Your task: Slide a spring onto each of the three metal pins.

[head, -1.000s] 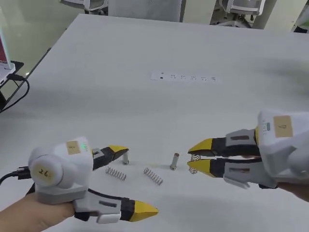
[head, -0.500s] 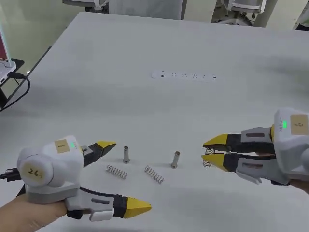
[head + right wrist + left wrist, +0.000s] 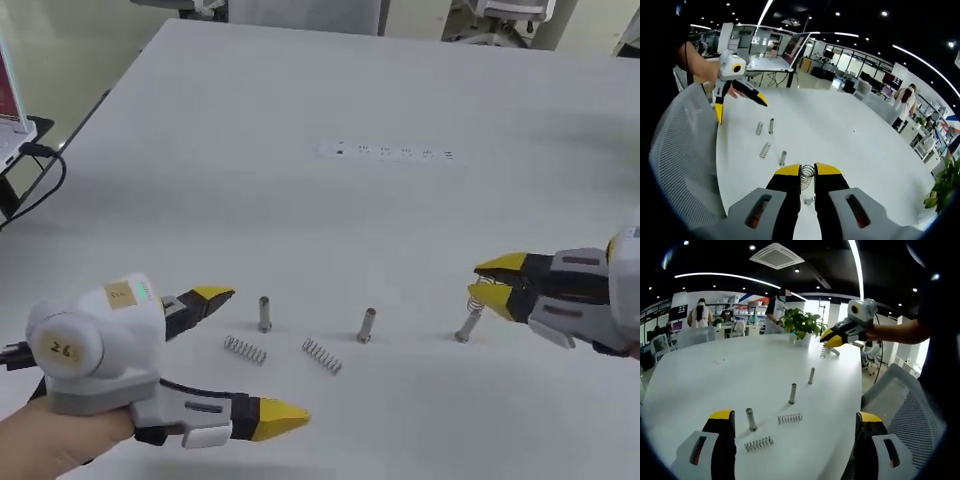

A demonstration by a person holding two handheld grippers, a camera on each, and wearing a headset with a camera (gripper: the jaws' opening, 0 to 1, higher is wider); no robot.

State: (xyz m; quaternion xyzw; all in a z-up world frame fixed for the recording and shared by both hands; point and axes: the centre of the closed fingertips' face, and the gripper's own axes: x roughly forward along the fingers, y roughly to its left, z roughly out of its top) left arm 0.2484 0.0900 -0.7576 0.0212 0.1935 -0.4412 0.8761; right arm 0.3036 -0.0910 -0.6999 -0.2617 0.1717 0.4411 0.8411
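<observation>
Yellow-tipped right gripper (image 3: 488, 284) clamps a coiled steel spring (image 3: 483, 291) just above a tilted silver metal pin (image 3: 467, 326); left gripper (image 3: 262, 352), jaws apart, hovers near the white tabletop's (image 3: 300, 200) front edge.

The table (image 3: 300, 200) is lit brightly and evenly by ceiling lights (image 3: 856, 265); soft, faint shadows are cast. Both gripper views are strongly curved at the edges.

Yellow "26", perhaps, on round cap (image 3: 62, 349) of left tool (image 3: 262, 352)
</observation>
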